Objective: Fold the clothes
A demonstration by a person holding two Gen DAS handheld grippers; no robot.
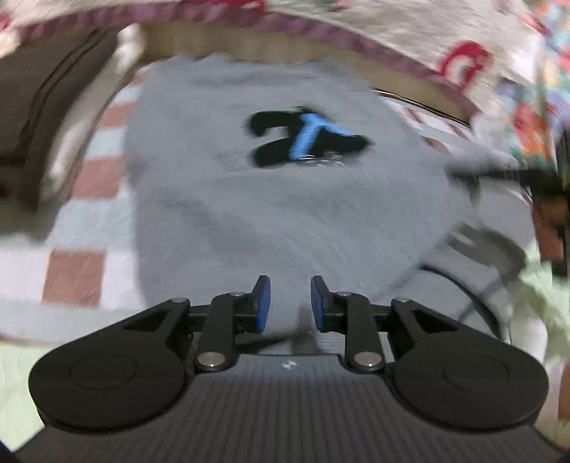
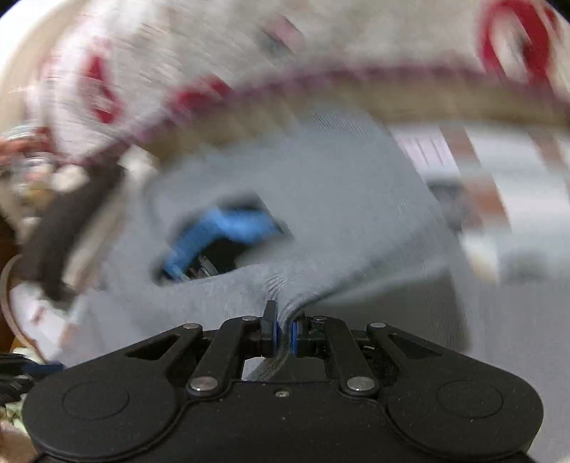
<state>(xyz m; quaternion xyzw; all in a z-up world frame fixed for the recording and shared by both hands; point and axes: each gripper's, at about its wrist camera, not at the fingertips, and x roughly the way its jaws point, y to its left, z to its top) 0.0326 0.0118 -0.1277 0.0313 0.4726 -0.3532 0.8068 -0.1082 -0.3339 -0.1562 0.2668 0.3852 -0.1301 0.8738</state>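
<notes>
A grey shirt (image 1: 285,206) with a black and blue print (image 1: 306,139) lies spread on a checked bed cover (image 1: 74,274). My left gripper (image 1: 290,302) hovers over the shirt's near part, open, with nothing between its blue pads (image 1: 263,302). In the right wrist view the same grey shirt (image 2: 320,220) is bunched and lifted, its print (image 2: 228,235) partly folded under. My right gripper (image 2: 284,331) is shut on a pinch of the grey fabric. The right gripper shows as a dark blur (image 1: 534,174) at the right edge of the left wrist view. Both views are motion-blurred.
A white cloth with red motifs and a purple hem (image 1: 356,32) hangs across the back. A dark brown piece with a pale cushion (image 1: 53,124) stands at the left. Pale green fabric (image 1: 541,292) lies at the right.
</notes>
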